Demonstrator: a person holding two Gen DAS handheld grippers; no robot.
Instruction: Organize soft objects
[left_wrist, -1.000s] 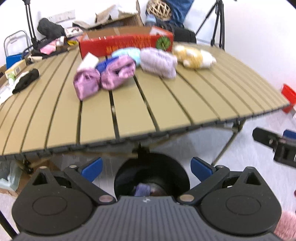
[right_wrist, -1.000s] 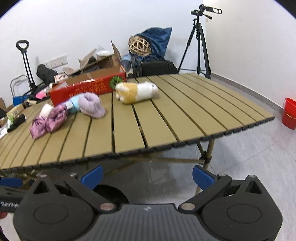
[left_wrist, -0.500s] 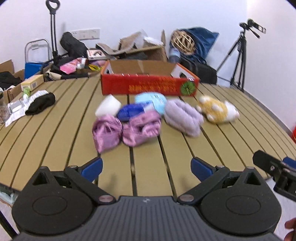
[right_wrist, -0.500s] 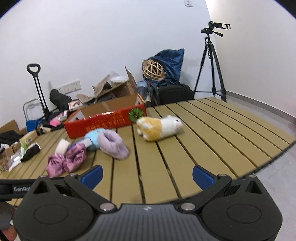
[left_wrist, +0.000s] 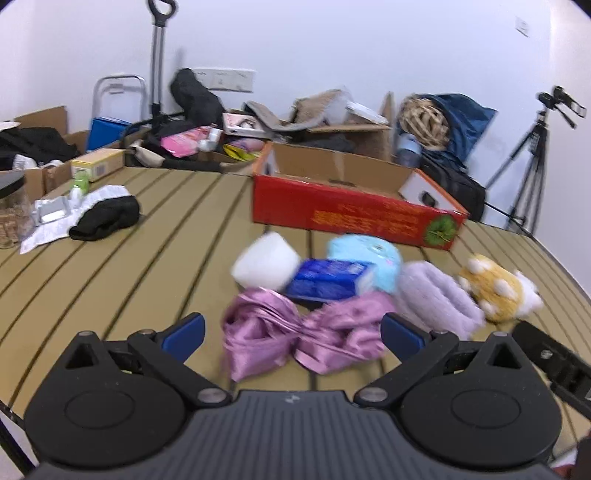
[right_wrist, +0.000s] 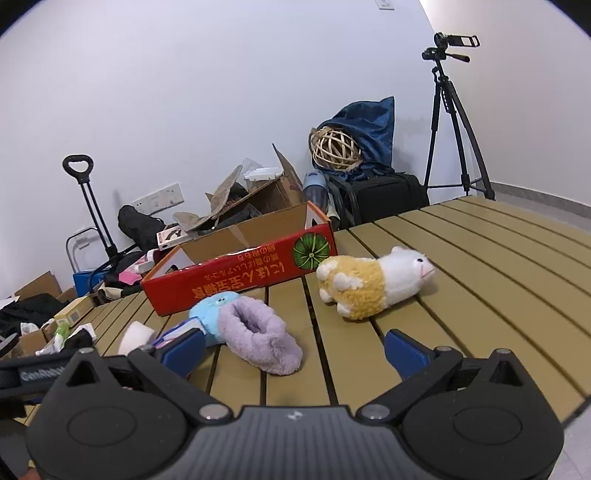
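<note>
Both spread wide, gripping nothing: left claw (left_wrist: 291, 328), right claw (right_wrist: 293, 349). Before the red cardboard box (left_wrist: 354, 210) on the slatted table (left_wrist: 147, 236): crumpled satin pouches (left_wrist: 303, 332), fuzzy lilac slipper (right_wrist: 258, 336), woolly plush sheep (right_wrist: 369, 282).

Glossy satin pink cloth (left_wrist: 303, 339), fluffy lilac slipper (right_wrist: 258, 341), woolly plush toy (right_wrist: 369, 282), printed cardboard box (right_wrist: 240, 273), matt slatted table (right_wrist: 480, 266).

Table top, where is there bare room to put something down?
The table is bare right of the plush toy, and between the black cloth and the red box. It is crowded from the pink fabric to the purple slipper.
</note>
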